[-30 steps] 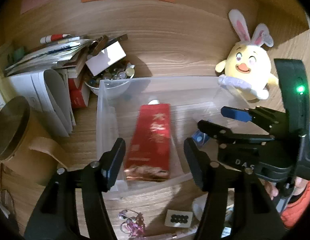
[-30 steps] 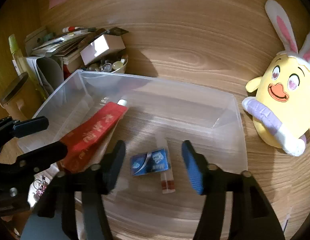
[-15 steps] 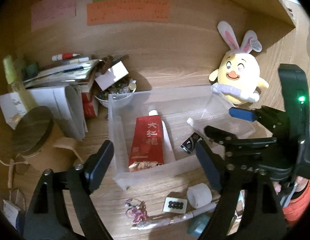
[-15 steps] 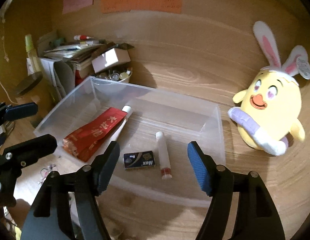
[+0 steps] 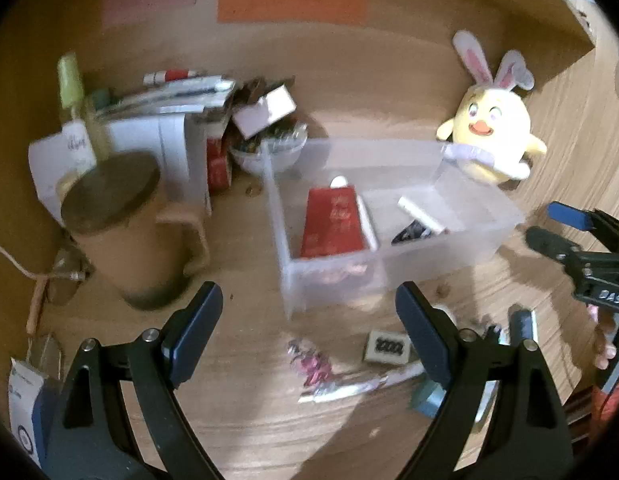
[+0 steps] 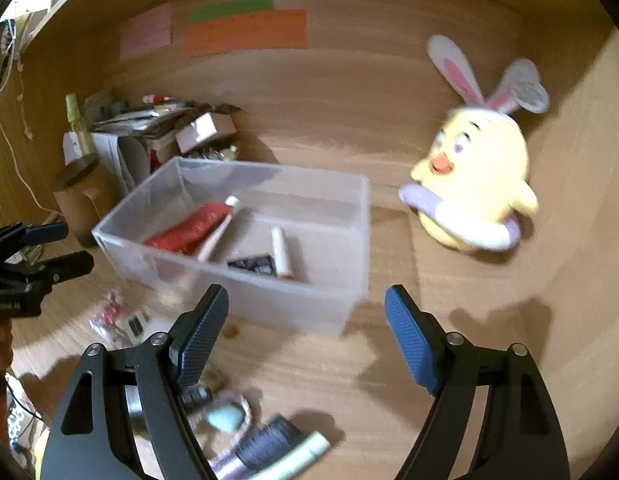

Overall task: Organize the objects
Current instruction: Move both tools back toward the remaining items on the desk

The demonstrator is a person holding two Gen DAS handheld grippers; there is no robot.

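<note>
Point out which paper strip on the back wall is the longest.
The orange strip. It runs well past the thin green strip directly above it and is far wider than the pink note to its left.

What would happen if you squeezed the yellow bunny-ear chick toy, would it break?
Probably not. The chick toy looks like soft plush, so it would likely squash and spring back. It seems light for its size. Its round body and tall ears suggest it might tip over if pushed on the desk.
</note>
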